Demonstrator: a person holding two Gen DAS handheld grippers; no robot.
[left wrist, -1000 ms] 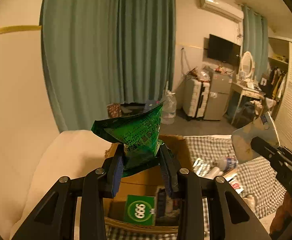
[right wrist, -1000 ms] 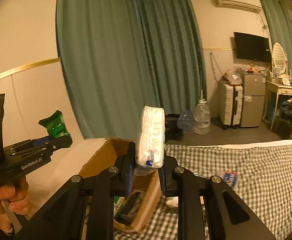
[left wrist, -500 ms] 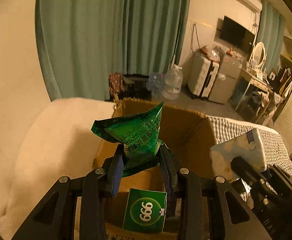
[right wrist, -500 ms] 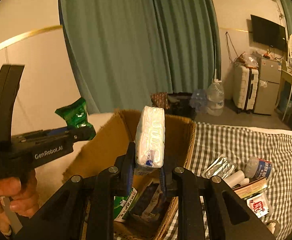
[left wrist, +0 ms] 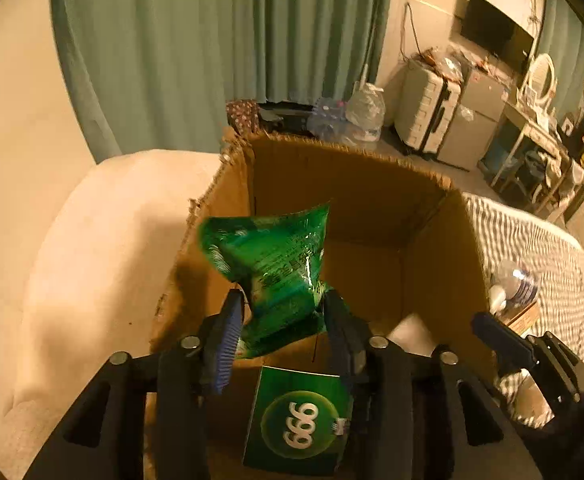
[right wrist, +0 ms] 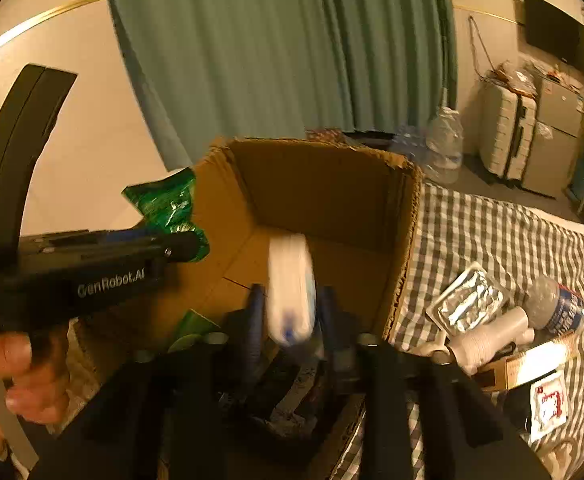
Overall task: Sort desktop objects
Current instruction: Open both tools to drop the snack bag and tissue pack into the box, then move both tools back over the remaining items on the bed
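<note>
An open cardboard box [left wrist: 352, 152] [right wrist: 324, 184] lies right below both grippers. My left gripper [left wrist: 283, 296] has a crinkled green snack bag [left wrist: 272, 264] between its jaws, which are opening. The bag still touches both pads and hangs over the box. In the right wrist view that bag [right wrist: 164, 204] sticks up from the left gripper's tip. My right gripper [right wrist: 291, 291] is opening too, and the white tissue pack [right wrist: 292, 280] between its fingers is blurred and sliding down, with a gap beside it. A green "666" carton [left wrist: 298, 424] lies inside the box.
Right of the box, a checked cloth [right wrist: 492, 240] carries a foil pack [right wrist: 468, 304], a water bottle [right wrist: 556, 308], a white bottle [right wrist: 488, 334] and a red-and-white sachet [right wrist: 548, 404]. A pale cushion [left wrist: 92, 260] lies left of the box. A person's hand [right wrist: 20, 376] grips the left tool.
Both grippers have come down and tipped over the open box. The right jaws have widened and the tissue pack has slipped lower between them. The green bag has puffed out as the left jaws widened.
</note>
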